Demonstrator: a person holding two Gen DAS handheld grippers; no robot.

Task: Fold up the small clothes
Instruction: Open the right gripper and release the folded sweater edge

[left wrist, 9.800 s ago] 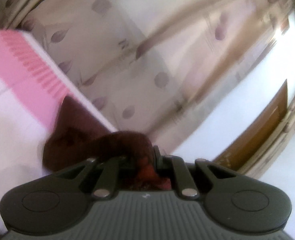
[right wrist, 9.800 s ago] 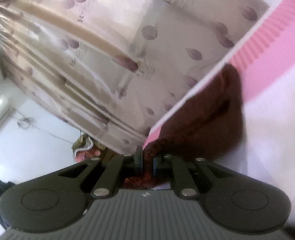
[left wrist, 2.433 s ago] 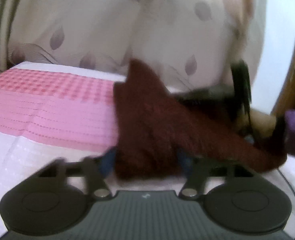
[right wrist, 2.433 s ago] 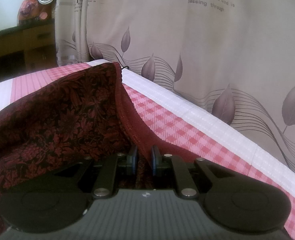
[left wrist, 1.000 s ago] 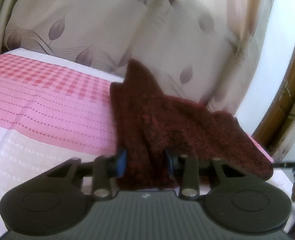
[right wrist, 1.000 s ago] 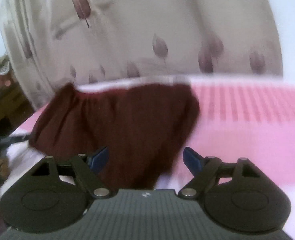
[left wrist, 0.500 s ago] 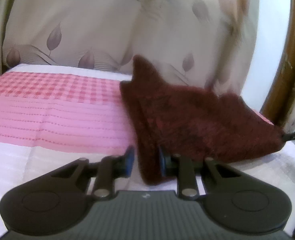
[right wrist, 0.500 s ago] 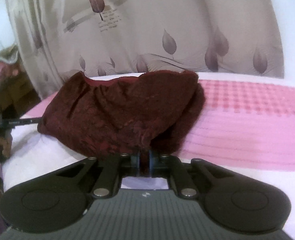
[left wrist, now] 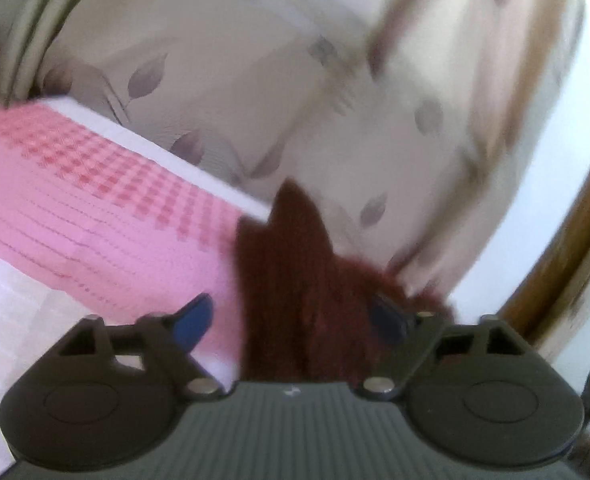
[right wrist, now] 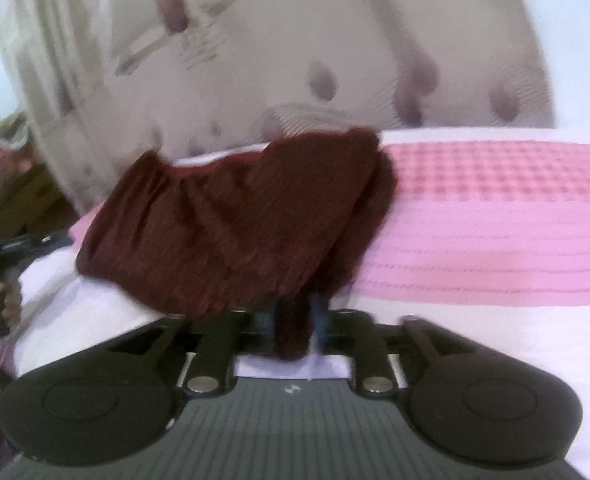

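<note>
The main risk, as I judge it, is that the fold comes undone: the left hand-held gripper (left wrist: 291, 322) has its jaws spreading wide, with the garment (left wrist: 295, 292) lying loose between the blue pads (left wrist: 193, 320) and neither pad pressing it, so that edge is already let go. The right hand-held gripper (right wrist: 295, 320) is also opening, though a narrow tuck of cloth sits between its close-set fingers; blur makes it hard to say whether the pads are pressing on it. If either gripper pulls away while threads cling to a pad, the layer could drag, slide or flip open. The garment sits close to the far edge of the bed (right wrist: 495, 220), near the curtain (right wrist: 335, 40), so a tug that way might push it over. The garment (right wrist: 239, 216) is dark maroon with a faint darker pattern, soft and limp, bunched in gathered folds with one corner standing up in a peak, lying across the pink checked band of the bedcover, not yet flat or squared.
</note>
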